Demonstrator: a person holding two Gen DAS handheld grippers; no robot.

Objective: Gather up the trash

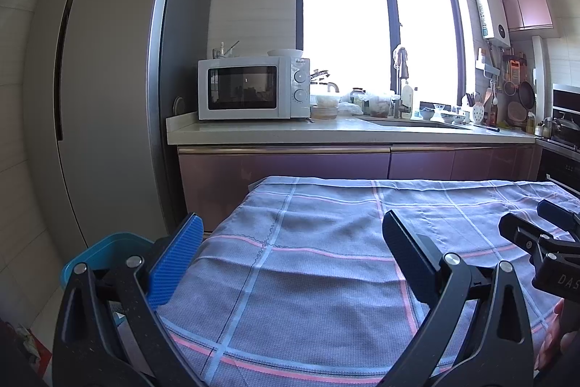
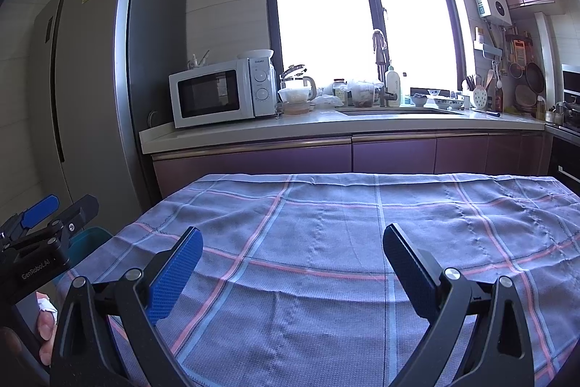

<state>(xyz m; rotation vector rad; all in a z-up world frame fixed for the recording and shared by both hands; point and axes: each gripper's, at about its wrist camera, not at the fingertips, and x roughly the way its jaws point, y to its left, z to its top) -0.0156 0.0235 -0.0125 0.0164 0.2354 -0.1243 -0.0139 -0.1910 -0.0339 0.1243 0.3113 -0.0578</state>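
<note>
Two claws, one in each of my hands, hang above the table's checked cloth (image 2: 326, 242), and both are spread wide with nothing between the fingers. From my left claw (image 1: 290, 256) I see the right claw (image 1: 536, 234) at the far right edge. From my right claw (image 2: 291, 260) the left one (image 2: 54, 209) shows at the left. Trash itself I cannot find on the cloth. Just beside the table's left edge sits a blue bin (image 1: 108, 249), near the fridge (image 1: 101, 78). Beyond, a microwave (image 2: 221, 91) stands on the counter (image 2: 326, 126).
</note>
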